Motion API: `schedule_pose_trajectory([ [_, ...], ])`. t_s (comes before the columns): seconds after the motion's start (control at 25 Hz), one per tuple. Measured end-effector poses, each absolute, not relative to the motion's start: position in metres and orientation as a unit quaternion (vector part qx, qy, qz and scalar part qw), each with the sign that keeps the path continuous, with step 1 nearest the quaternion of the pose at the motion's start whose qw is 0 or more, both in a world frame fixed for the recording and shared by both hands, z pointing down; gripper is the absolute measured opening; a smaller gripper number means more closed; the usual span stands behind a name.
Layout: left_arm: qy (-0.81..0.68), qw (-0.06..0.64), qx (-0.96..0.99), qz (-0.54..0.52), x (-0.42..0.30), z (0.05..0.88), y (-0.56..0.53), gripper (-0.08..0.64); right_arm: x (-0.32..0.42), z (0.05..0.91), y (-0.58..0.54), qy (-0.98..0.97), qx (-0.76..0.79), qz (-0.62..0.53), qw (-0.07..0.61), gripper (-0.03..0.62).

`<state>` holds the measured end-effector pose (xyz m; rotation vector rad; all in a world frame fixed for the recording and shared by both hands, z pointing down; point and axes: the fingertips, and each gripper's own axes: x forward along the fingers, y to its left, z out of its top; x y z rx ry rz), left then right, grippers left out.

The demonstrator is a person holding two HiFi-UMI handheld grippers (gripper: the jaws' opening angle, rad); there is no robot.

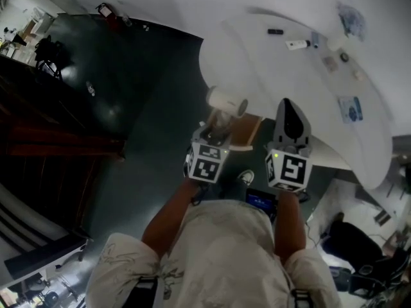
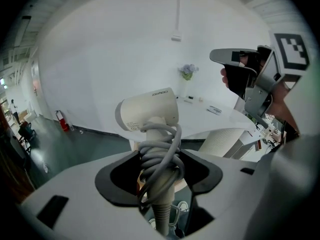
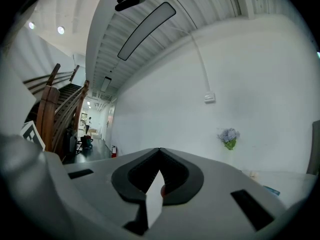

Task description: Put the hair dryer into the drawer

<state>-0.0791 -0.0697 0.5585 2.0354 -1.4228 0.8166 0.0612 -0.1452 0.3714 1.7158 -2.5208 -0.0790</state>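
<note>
The white hair dryer (image 1: 226, 101) has its grey cord wound round the handle (image 2: 159, 156). My left gripper (image 1: 217, 124) is shut on that wrapped handle, and the dryer's barrel (image 2: 147, 110) sticks up past the jaws. In the left gripper view the jaws (image 2: 159, 166) press the cord coils from both sides. To its right, my right gripper (image 1: 292, 117) points forward with its tips together (image 3: 159, 153) and nothing between them. A brown wooden panel (image 1: 247, 129) shows just below the dryer at the table's edge; whether it is the drawer I cannot tell.
A curved white table (image 1: 308, 88) with small items on it lies ahead and to the right. Dark floor (image 1: 141, 108) spreads to the left, with a wooden staircase (image 1: 38, 140) beyond. A white fluted table base (image 2: 225, 141) stands right of the dryer.
</note>
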Motion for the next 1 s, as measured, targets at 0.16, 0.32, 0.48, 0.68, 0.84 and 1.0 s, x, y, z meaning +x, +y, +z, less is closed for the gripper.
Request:
schedule_pose_trajectory([
  [0.16, -0.508, 0.257, 0.761, 0.311, -0.086, 0.571, -0.060, 0.253, 0.045, 0.370, -0.132, -0.822, 0.565, -0.035, 0.059, 0.005],
  [0.32, -0.491, 0.274, 0.760, 0.327, -0.088, 0.586, -0.048, 0.253, 0.039, 0.372, -0.125, -0.817, 0.572, -0.031, 0.066, 0.005],
  [0.48, -0.477, 0.286, 0.756, 0.346, -0.089, 0.604, -0.036, 0.253, 0.038, 0.376, -0.121, -0.811, 0.581, -0.026, 0.064, 0.005],
  [0.68, -0.464, 0.296, 0.748, 0.370, -0.089, 0.626, -0.027, 0.253, 0.029, 0.376, -0.116, -0.814, 0.576, -0.032, 0.069, 0.005],
  [0.84, -0.452, 0.309, 0.741, 0.388, -0.089, 0.639, -0.022, 0.253, 0.026, 0.374, -0.110, -0.813, 0.578, -0.032, 0.069, 0.005],
  [1.0, -0.446, 0.313, 0.737, 0.401, -0.090, 0.648, -0.024, 0.253, 0.026, 0.373, -0.106, -0.811, 0.580, -0.033, 0.068, 0.005],
])
